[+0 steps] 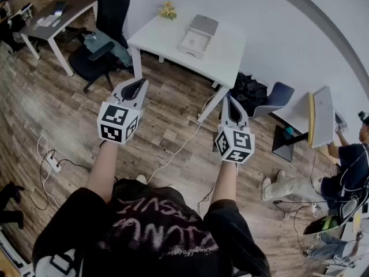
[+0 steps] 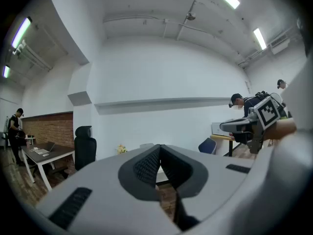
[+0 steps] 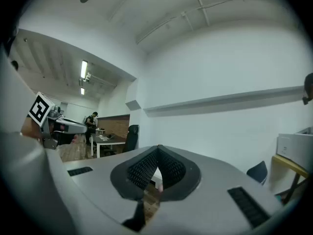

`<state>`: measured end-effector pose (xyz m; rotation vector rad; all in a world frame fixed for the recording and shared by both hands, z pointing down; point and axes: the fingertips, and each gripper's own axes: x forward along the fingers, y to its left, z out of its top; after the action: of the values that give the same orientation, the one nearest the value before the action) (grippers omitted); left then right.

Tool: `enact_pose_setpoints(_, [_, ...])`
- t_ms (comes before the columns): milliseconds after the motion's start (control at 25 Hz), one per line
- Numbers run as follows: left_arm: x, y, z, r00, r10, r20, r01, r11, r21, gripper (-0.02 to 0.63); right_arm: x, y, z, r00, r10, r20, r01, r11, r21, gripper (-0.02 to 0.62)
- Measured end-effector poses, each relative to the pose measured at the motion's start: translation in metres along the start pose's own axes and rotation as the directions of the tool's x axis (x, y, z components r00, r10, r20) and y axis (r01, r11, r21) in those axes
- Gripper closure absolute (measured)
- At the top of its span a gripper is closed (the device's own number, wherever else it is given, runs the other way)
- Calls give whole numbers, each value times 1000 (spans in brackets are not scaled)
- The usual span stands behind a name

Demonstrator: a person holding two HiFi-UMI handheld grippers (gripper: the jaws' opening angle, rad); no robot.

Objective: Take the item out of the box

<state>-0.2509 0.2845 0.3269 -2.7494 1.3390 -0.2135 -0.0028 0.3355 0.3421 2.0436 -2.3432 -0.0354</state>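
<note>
Forearms (image 1: 107, 166) extended forward, side by side. Left gripper (image 1: 137, 84) and right gripper (image 1: 230, 101) both closed on nothing, tips pointing toward the white bench (image 1: 167, 39).

Your left gripper (image 1: 138, 83) and right gripper (image 1: 229, 101) are light grey, and each carries a cube (image 1: 118, 123) patterned with black-and-white square markers. Their fingers (image 2: 145, 168) have dark grey pads with a fine ribbed pattern. The far table (image 1: 225, 56) is white, the box (image 1: 198, 34) on it is pale grey-white, and the flowers (image 1: 168, 10) at its far left corner are yellow. The floor (image 1: 173, 126) is brown wood planking in mixed tones. Your shirt (image 1: 155, 229) is black with faded whitish lettering. The office chair (image 1: 112, 16) at far left is black; the small chair (image 1: 278, 96) right of the table is blue.
</note>
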Motion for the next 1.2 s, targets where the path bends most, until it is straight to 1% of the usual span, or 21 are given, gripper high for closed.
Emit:
enact_pose_setpoints(320, [-2,-8,0,1000,2,-1,-2,1000,-9,603,-1,5,1,1000,21,5,-21,1000,-5,592])
enact_pose_setpoints(560, [-3,-20,-1,1000,8,-12,-8,1000,-19,603,-7,-2,1,999,35,10,-35,999,-8,594])
enact_pose_setpoints(800, [0,-41,-1,1000,22,-18,-22,999,24,603,-16,-16,-4,997,65,30,-65,998,13,592])
enact_pose_setpoints(960, [-1,-50,-3,999,43,-24,-42,999,9,603,-20,-23,-8,995,92,34,-93,996,19,591])
enact_pose_setpoints(1080, [3,-58,-3,999,40,-35,-39,999,30,603,-19,-26,-9,993,117,30,-117,993,12,591])
enact_pose_setpoints(1200, [10,-61,-4,998,38,-44,-36,998,44,603,-14,-30,-13,992,123,26,-123,992,9,591])
